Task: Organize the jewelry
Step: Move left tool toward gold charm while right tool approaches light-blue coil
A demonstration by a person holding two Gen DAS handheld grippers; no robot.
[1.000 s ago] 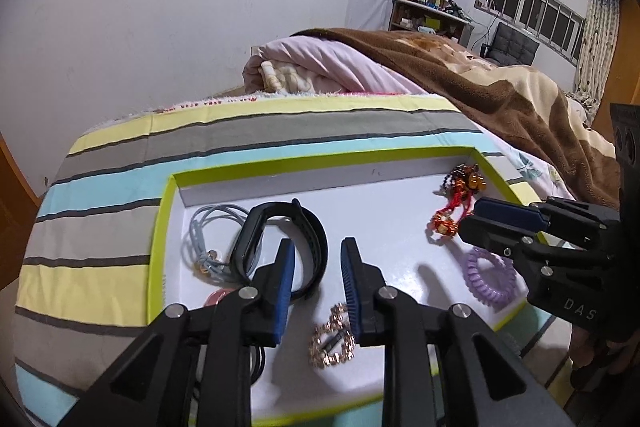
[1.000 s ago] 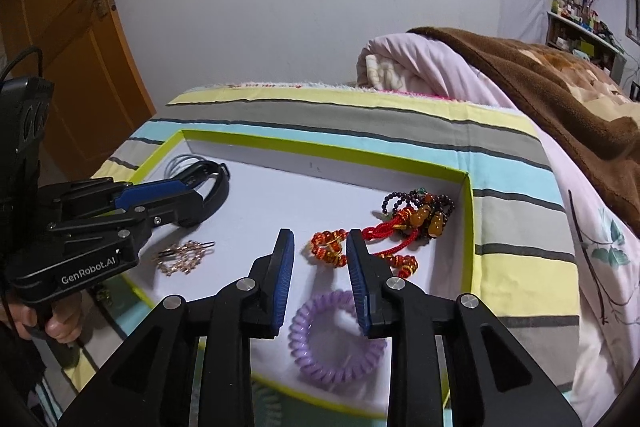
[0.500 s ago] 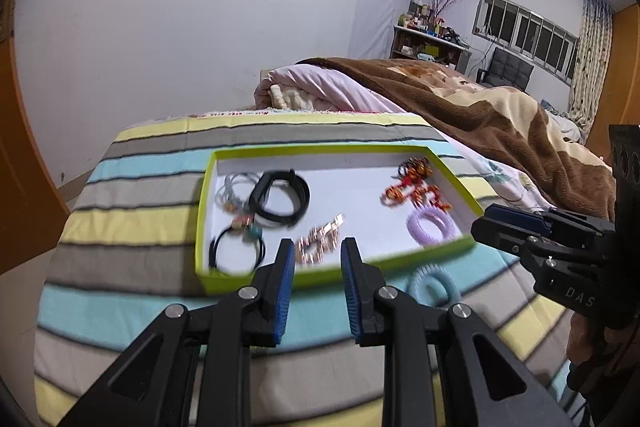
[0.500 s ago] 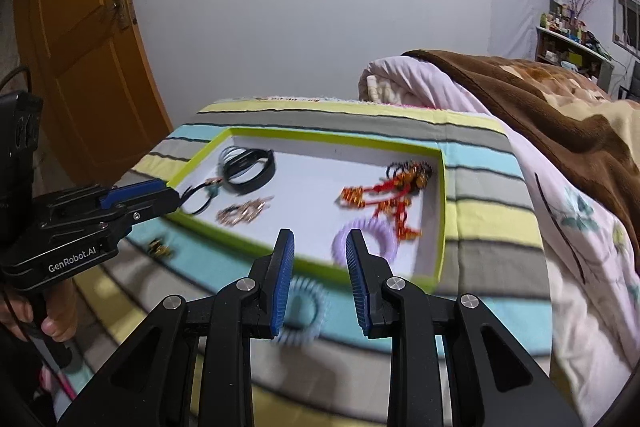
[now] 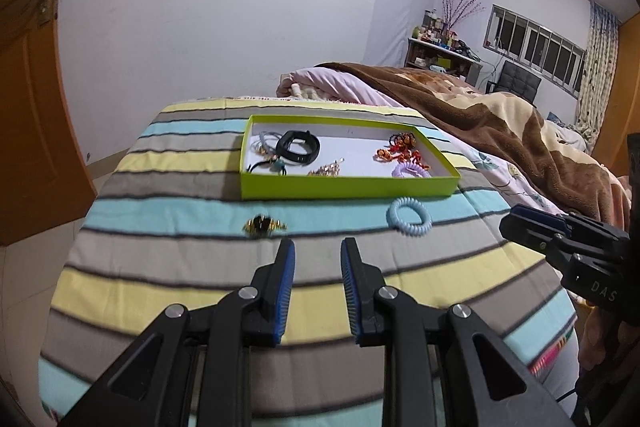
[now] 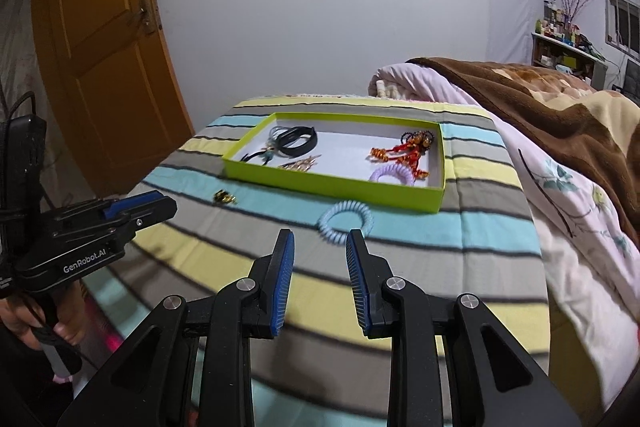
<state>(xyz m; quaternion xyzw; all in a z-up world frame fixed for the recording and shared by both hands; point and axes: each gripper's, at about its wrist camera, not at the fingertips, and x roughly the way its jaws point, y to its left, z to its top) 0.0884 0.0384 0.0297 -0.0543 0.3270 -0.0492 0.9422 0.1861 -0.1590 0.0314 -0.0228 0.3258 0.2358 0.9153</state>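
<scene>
A lime green tray point(image 5: 344, 185) point(image 6: 332, 183) sits on the striped bed cover. It holds a black band point(image 5: 299, 146), hair ties, a gold clip point(image 5: 326, 169), red beaded charms point(image 5: 400, 147) and a purple coil tie point(image 5: 410, 171). A light blue coil tie point(image 5: 409, 219) point(image 6: 346, 217) and a small gold and black piece point(image 5: 264, 225) point(image 6: 224, 197) lie on the cover in front of the tray. My left gripper point(image 5: 318, 251) and right gripper point(image 6: 320, 241) are both open and empty, held back from the tray above the cover.
A brown blanket and pink quilt point(image 5: 460, 107) are piled on the bed to the right. An orange door point(image 6: 100, 67) stands at the left. The striped cover point(image 5: 200, 267) drops off at its near and left edges.
Both grippers have pulled back and up from the tray. The blue coil tie and the gold piece outside the tray have come into view.
</scene>
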